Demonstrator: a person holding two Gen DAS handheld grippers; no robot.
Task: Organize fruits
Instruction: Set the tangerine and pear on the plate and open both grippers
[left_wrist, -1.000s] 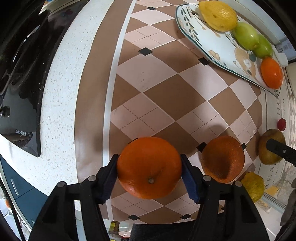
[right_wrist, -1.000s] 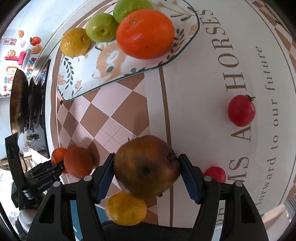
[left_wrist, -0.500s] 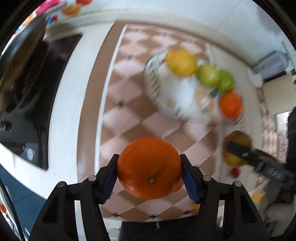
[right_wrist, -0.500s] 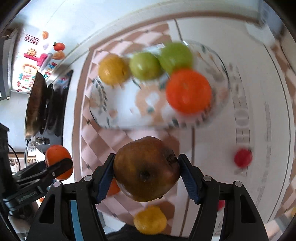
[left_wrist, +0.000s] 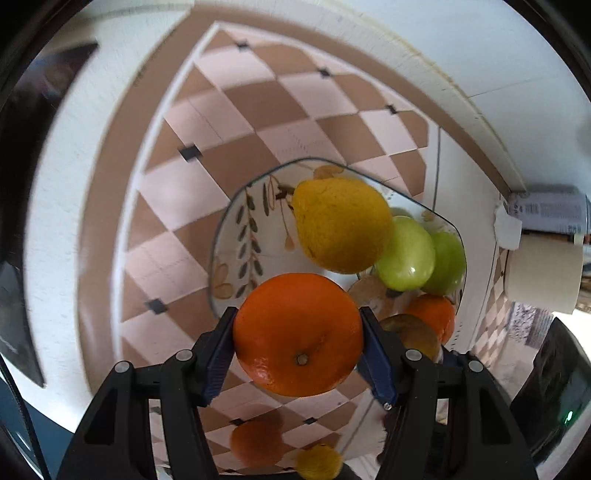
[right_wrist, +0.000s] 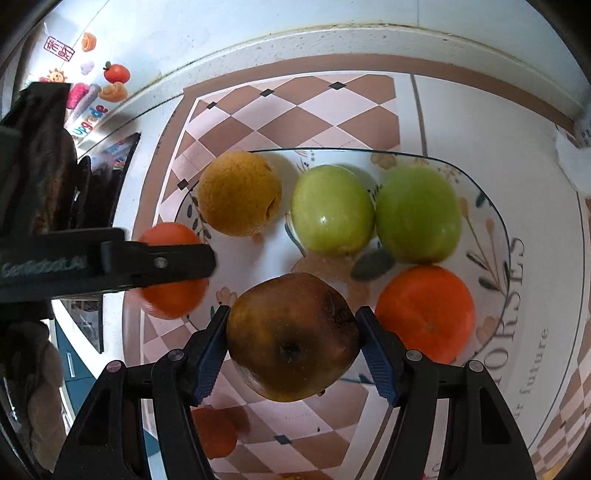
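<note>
My left gripper (left_wrist: 298, 347) is shut on an orange (left_wrist: 297, 334) and holds it above the near left rim of the patterned plate (left_wrist: 236, 236). My right gripper (right_wrist: 291, 343) is shut on a brown apple (right_wrist: 291, 336) above the plate's near edge (right_wrist: 495, 218). The plate holds a yellow lemon (right_wrist: 240, 192), two green apples (right_wrist: 332, 210) and an orange (right_wrist: 424, 314). The left gripper with its orange (right_wrist: 170, 295) shows at the left in the right wrist view. The brown apple (left_wrist: 413, 332) shows beside the left gripper's right finger.
An orange (left_wrist: 255, 439) and a yellow fruit (left_wrist: 319, 461) lie on the checked mat (left_wrist: 229, 122) below the grippers. A black stovetop (left_wrist: 22, 184) is at the left. A paper roll (left_wrist: 543, 269) stands at the right by the wall.
Both grippers have lifted their fruits off the mat and carried them forward to over the plate. The plate now looms much closer in both views.
</note>
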